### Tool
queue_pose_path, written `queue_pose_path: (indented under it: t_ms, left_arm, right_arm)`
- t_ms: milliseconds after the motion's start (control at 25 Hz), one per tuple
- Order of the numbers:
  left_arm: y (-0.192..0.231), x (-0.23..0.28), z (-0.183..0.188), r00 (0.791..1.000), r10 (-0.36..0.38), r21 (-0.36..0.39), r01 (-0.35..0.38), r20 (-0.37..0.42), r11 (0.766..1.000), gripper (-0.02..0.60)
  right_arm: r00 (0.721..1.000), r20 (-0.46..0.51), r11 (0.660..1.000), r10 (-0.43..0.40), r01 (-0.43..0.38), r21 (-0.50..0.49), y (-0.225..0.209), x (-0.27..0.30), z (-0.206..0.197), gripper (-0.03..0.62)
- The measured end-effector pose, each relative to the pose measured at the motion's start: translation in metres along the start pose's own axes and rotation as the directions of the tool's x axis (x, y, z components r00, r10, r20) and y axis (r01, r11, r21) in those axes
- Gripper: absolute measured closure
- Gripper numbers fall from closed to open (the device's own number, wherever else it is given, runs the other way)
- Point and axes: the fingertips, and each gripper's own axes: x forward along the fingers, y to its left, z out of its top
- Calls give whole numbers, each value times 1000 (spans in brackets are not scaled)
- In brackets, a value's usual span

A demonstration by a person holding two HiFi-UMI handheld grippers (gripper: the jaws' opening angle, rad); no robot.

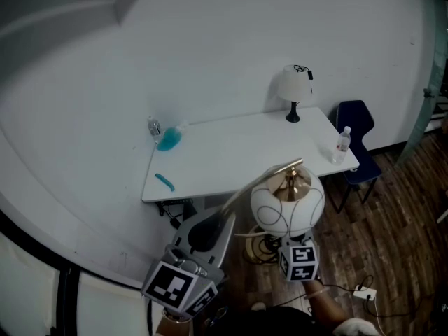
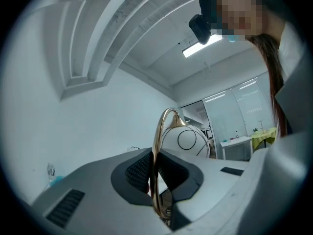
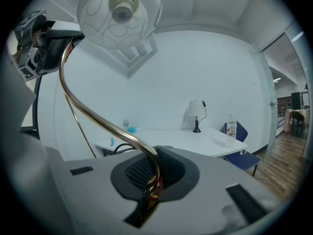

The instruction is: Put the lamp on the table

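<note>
Currently the left gripper (image 2: pixel 155 176) and right gripper (image 3: pixel 152 173) both clamp the lamp (image 1: pixel 285 200) by its thin brass arm (image 3: pixel 98 121), airborne short of the near edge of the table (image 1: pixel 238 152). That smooth arm could swivel between the jaws under the weight of the globe (image 3: pixel 119 14).

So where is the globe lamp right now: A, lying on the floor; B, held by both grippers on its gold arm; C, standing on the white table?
B: the left gripper and the right gripper each have jaws shut on the gold arm of the globe lamp, held up in front of the table.
</note>
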Motion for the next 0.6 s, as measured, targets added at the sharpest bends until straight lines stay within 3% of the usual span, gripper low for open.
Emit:
queue_pose_path:
  t_ms: [600]
  left_arm:
    - [29, 3, -6, 1000, -22, -10, 22, -3, 1000, 555]
  right_arm:
    - [1000, -10, 1000, -28, 28, 2, 12, 21, 1, 589]
